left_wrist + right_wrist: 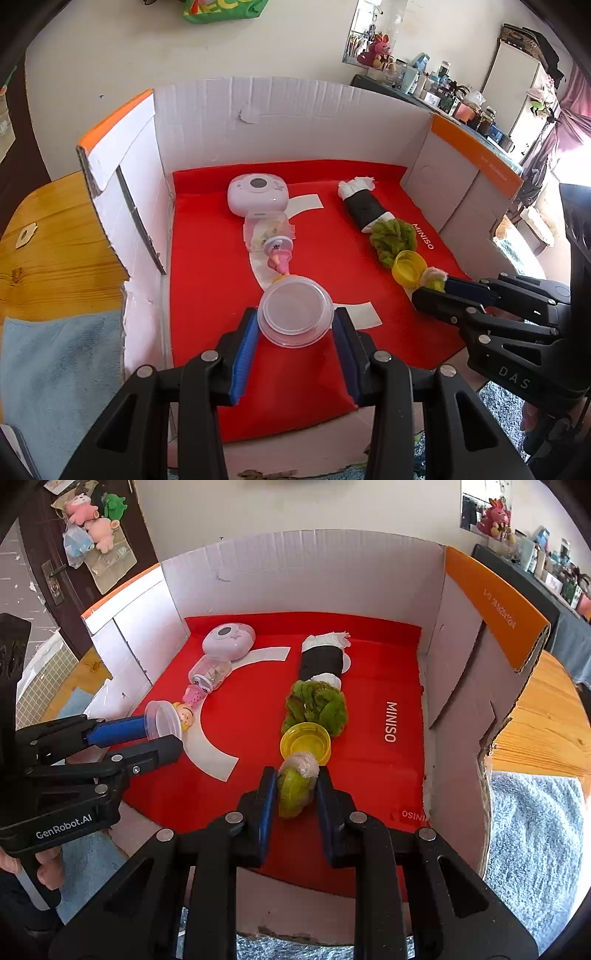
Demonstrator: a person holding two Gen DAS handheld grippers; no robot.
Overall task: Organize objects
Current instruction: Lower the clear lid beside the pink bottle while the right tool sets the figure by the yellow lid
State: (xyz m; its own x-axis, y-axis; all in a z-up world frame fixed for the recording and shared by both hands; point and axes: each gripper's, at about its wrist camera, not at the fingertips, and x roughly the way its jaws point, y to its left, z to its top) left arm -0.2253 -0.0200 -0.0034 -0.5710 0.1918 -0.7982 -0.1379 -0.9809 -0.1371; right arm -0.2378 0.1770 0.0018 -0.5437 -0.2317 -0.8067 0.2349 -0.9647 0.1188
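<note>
**Two rows, both grippers engaged**

My left gripper [295, 325] was clamped on the clear tub [294, 317] at the near end of the left row, just behind it the doll [183, 712], the bottle [210, 672] and the pink case [257, 194]. I judged the tub light, stiff and slick, so I held it across its rim.

My right gripper [295, 794] was closed on the fuzzy ball [297, 781], which touched the yellow cap [305, 743] in the right row, ahead of the green pompom [316, 707] and the black roll [323, 657]. The ball looked soft and compressible, best gripped around its middle. Everything lay on the red mat [369, 775].
</note>
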